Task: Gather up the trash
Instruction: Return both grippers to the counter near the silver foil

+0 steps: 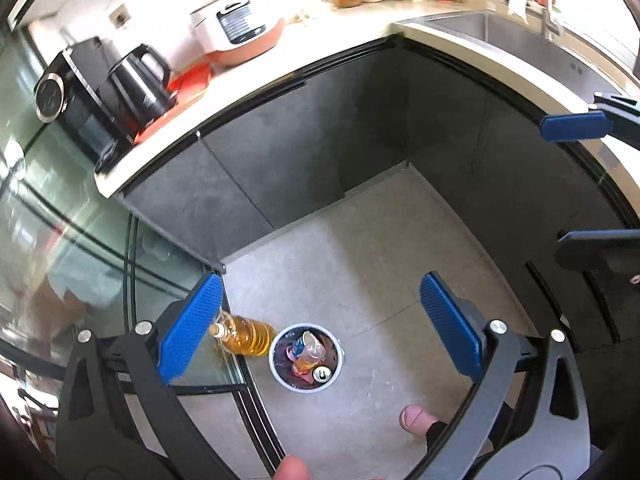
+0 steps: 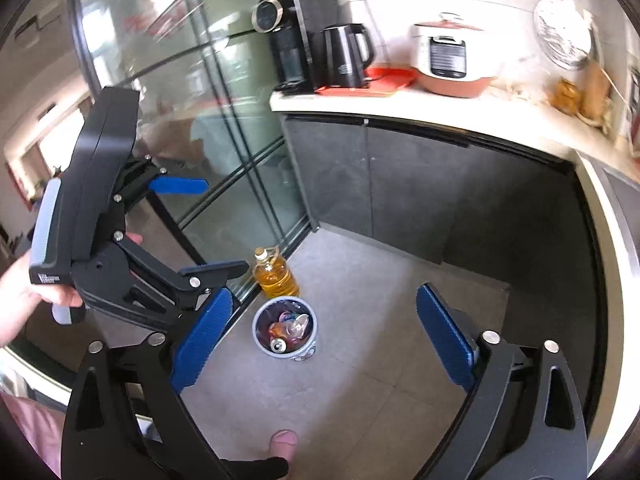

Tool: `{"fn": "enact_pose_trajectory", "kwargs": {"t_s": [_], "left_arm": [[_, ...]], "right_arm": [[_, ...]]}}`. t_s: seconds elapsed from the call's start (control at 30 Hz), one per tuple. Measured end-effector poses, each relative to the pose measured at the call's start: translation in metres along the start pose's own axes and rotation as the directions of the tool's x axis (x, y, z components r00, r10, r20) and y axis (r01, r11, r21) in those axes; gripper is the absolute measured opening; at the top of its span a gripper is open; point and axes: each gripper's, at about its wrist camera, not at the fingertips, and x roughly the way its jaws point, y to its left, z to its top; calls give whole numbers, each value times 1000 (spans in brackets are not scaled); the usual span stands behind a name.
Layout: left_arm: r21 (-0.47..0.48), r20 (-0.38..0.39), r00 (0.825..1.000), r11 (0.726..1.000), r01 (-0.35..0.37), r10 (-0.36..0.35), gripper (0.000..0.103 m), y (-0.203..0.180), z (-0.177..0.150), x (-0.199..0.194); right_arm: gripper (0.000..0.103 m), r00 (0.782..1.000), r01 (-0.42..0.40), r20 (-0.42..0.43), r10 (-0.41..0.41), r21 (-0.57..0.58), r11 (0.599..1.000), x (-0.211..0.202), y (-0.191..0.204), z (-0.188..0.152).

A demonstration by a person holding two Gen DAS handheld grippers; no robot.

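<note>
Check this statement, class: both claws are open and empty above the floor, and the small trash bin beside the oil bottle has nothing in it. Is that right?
One detail is wrong: the trash bin is not empty. The left wrist view shows a can and plastic bottles inside it. The rest holds: the left claw and right claw are open and empty, and the bin stands beside the oil bottle.

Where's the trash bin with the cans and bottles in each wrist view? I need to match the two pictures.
Left wrist: the trash bin is low and just left of centre, on the grey floor.
Right wrist: the trash bin is below centre, slightly left, on the same floor.
Shared landmark: the oil bottle stands beside it against the glass door in both views.
</note>
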Motion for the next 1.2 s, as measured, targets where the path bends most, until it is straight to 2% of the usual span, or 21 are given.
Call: {"fn": "enact_pose_trajectory", "kwargs": {"t_s": [0.2,0.4,0.63,0.93,1.2], "left_arm": [[20,27,999,999,33,-33,97,-33,20,-16],[106,75,996,994,38,-46,97,-85,43,-36],[184,126,982,976,114,-139,97,-146,72,-57],[333,163,952,923,193,-258,97,-240,101,-80],[456,158,913,848,271,-377,97,-328,117,-102]], "right_arm": [[97,998,27,50,-30,42,999,-49,-30,-17],[98,992,81,87,-89,87,993,-100,-57,-39],[98,973,184,112,-202,153,971,-162,-92,-65],[98,922,324,120,-367,277,905,-243,-135,-118],[98,865,419,99,-493,399,816,-310,-163,-178]]}}
